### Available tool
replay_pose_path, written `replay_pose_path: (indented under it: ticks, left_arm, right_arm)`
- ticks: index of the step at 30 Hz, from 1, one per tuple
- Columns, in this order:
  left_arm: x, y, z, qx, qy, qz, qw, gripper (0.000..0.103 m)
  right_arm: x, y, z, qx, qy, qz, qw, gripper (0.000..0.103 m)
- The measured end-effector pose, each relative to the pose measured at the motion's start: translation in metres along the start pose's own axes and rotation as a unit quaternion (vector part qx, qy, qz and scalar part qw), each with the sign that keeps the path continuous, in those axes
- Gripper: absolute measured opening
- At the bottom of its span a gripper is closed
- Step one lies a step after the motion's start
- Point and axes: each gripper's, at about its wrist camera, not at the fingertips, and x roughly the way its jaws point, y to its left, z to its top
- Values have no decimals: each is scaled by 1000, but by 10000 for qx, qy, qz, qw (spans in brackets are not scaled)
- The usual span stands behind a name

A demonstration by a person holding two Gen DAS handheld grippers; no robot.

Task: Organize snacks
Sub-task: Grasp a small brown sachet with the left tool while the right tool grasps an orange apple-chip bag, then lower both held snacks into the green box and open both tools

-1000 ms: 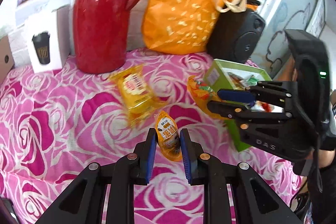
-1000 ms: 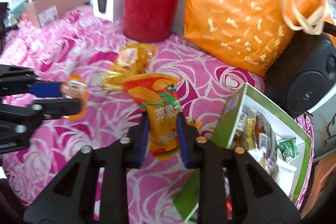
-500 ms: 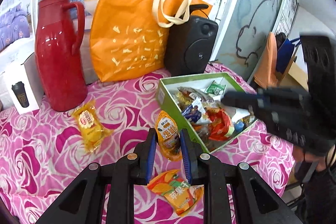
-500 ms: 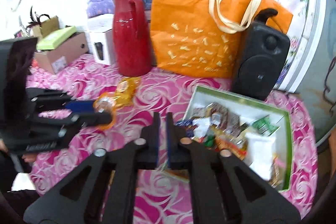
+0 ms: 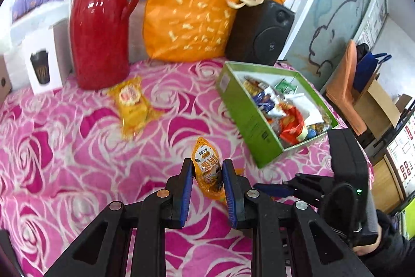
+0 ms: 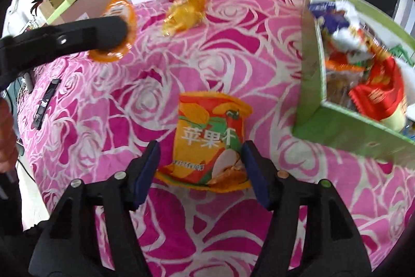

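Left wrist: hand-held gripper apparently pinching orange pouch.

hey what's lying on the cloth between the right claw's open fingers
The orange apple-chip packet lies flat on the pink rose cloth between the open right claw, seen in the right wrist view.

My right gripper: jaws spread wide, straddling apple-chip packet.
Packet: flat on pink rose cloth.
Green box: right, full of snacks.
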Motion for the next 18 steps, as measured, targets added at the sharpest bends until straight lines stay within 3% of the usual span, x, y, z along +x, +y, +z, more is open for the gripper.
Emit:
replay_pose_path:
  ticks: [1, 6, 11, 18]
  left_arm:
    - [1, 1, -2, -27, 28, -11, 10000, 23]
    - [-2, -1, 0, 6, -1, -31, 10000, 23]
    - [-8, -20, 16, 248, -158, -167, 9994, 23]
    - [2, -71, 44, 727, -232, -547, 9956, 23]
  right_arm:
    - [3, -3, -2, 17, 36, -37, 10000, 53]
    - [-15, -5, -8, -38, -239, -97, 9997, 52]
    - [-64, -12, -3, -32, -857, -97, 9963, 52]
    - [-128, -57, 1, 458, -1616, -671, 9835, 52]
